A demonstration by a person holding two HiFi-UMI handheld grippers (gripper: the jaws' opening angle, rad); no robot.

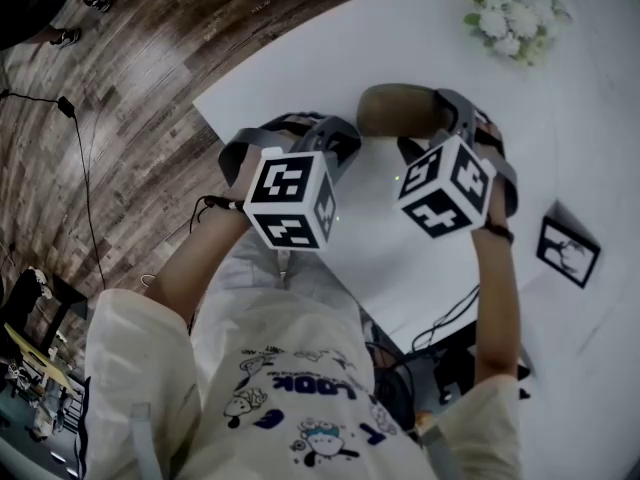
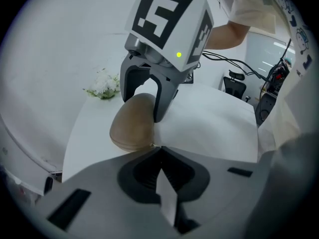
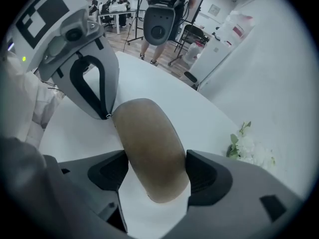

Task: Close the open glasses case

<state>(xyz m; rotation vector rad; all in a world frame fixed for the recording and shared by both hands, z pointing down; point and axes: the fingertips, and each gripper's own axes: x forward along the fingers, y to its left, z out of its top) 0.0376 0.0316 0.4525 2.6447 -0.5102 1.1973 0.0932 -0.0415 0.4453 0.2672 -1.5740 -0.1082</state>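
Note:
A brown glasses case (image 3: 149, 143) lies on the white table (image 1: 560, 138) with its lid down; it shows as a smooth dome (image 2: 132, 128) (image 1: 400, 108). My right gripper (image 3: 154, 171) points steeply down over it, one pad pressed on each long side. In the left gripper view the same right gripper (image 2: 142, 103) straddles the case from above. My left gripper (image 2: 158, 148) is shut with nothing held, and its tip (image 3: 107, 116) rests against the case's near end. In the head view the marker cubes hide most of both grippers.
A small bunch of white flowers (image 1: 510, 18) lies at the table's far side. A black-and-white picture frame (image 1: 568, 248) stands to the right. The table's corner edge (image 1: 205, 108) is close on the left, with wood floor beyond. Cables (image 1: 440, 328) hang below the near edge.

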